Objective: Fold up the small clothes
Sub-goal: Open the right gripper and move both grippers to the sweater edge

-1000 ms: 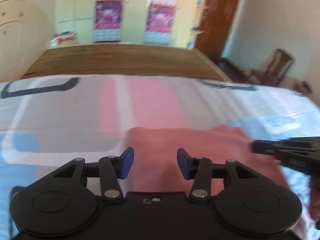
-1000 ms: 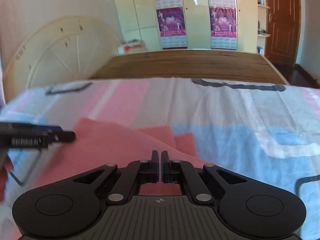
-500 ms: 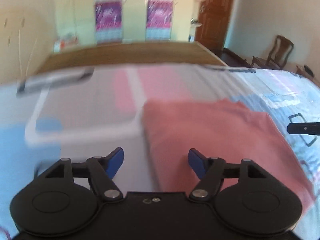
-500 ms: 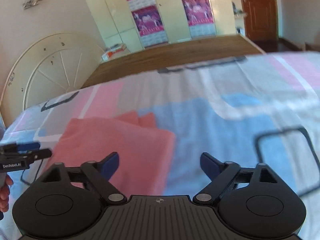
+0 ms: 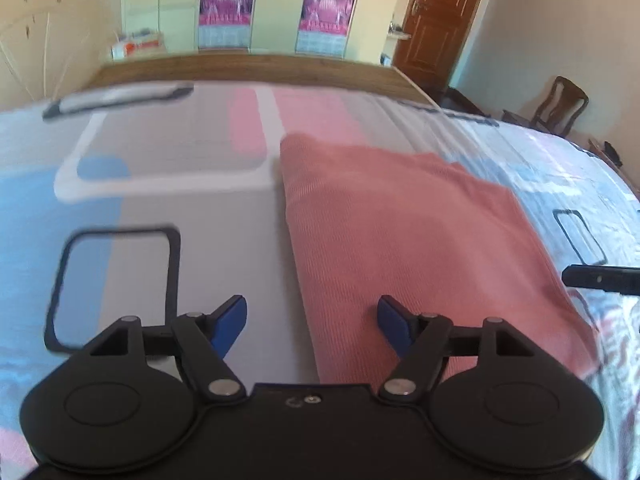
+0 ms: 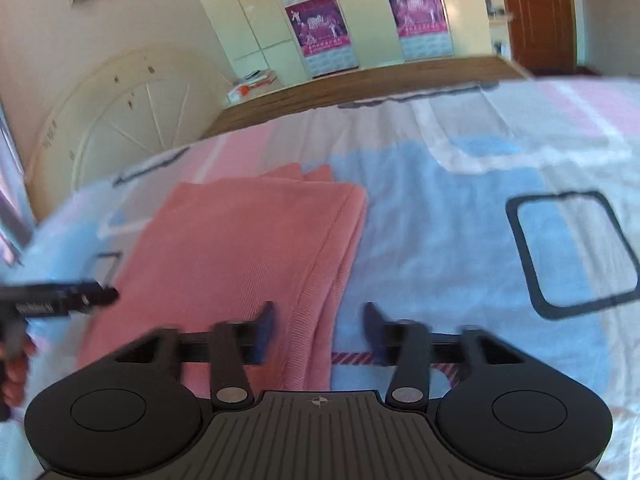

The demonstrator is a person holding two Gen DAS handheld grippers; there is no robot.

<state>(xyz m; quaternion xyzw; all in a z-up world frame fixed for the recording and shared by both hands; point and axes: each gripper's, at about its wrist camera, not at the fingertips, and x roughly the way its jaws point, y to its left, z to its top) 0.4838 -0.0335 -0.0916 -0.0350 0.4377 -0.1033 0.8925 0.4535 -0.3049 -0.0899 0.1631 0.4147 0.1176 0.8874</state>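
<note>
Left wrist view: my left tongs (image 5: 312,322) spread wide, empty, above left edge of pink cloth (image 5: 404,232). Cloth lies folded flat on bed (image 5: 192,216), from 12 to 3 o'clock of tongs. My right tongs' tip (image 5: 600,278) at 3 o'clock, by cloth's right edge. Right wrist view: right tongs (image 6: 319,328) spread apart, empty, over cloth's (image 6: 240,248) layered right edge. Left tongs (image 6: 60,300) at 9 o'clock.

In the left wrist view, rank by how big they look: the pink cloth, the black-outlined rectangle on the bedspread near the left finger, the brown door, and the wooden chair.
1. pink cloth, by far the largest.
2. black-outlined rectangle.
3. brown door.
4. wooden chair, smallest.
Door and chair stand far back, so this ranks apparent size only.
</note>
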